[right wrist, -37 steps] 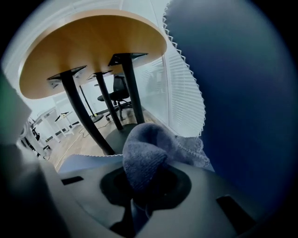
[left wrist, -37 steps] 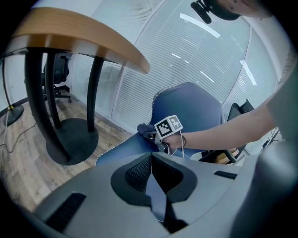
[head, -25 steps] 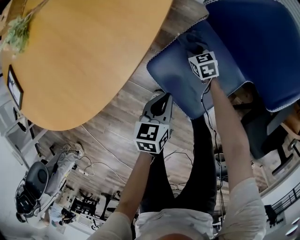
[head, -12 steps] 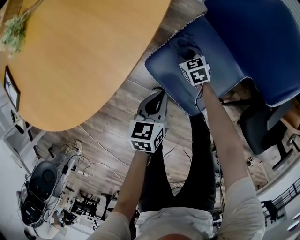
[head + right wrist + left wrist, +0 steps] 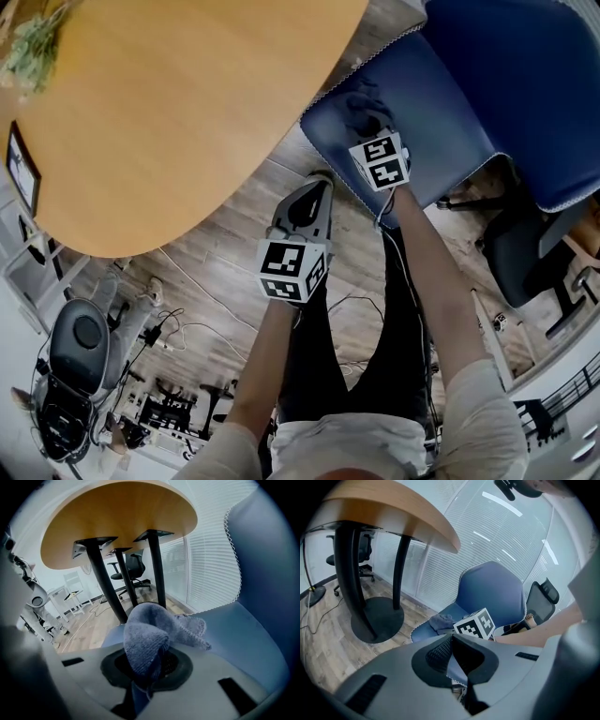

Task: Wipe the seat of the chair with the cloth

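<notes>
Beside the round wooden bench (image 5: 169, 112) stands the blue chair (image 5: 525, 84). On its seat (image 5: 431, 122) the grey cloth (image 5: 364, 101) has slid toward the front edge, so a wiping stroke seems under way. The right gripper (image 5: 147, 670) has its fingers clamped on the cloth. The left gripper (image 5: 457, 660) hangs closed and empty, off the seat.
</notes>
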Available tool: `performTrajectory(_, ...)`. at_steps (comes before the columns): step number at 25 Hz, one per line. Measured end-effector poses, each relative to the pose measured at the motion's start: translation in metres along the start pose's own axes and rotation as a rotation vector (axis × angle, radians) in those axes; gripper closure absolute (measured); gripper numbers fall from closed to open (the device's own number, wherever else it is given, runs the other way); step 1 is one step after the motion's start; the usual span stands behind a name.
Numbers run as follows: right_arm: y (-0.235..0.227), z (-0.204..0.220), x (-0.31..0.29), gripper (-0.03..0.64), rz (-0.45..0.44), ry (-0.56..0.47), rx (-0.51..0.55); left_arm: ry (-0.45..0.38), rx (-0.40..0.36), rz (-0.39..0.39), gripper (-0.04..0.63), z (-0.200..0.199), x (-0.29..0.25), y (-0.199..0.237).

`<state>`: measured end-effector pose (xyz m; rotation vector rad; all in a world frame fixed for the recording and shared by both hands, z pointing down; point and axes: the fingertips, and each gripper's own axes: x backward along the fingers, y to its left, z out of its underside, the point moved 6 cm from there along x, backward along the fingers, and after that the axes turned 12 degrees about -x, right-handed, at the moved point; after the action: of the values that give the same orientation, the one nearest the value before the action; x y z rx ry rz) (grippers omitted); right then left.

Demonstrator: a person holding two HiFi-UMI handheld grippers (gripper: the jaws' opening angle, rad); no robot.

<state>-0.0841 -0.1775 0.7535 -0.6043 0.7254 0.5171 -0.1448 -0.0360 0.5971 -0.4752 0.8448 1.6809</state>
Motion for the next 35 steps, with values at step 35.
performTrajectory(35, 0.063, 0.111, 0.058, 0.566, -0.535, 0.235, 1.012, 0.060, -0.076, 0.014, 0.568, 0.002, -0.016, -0.036)
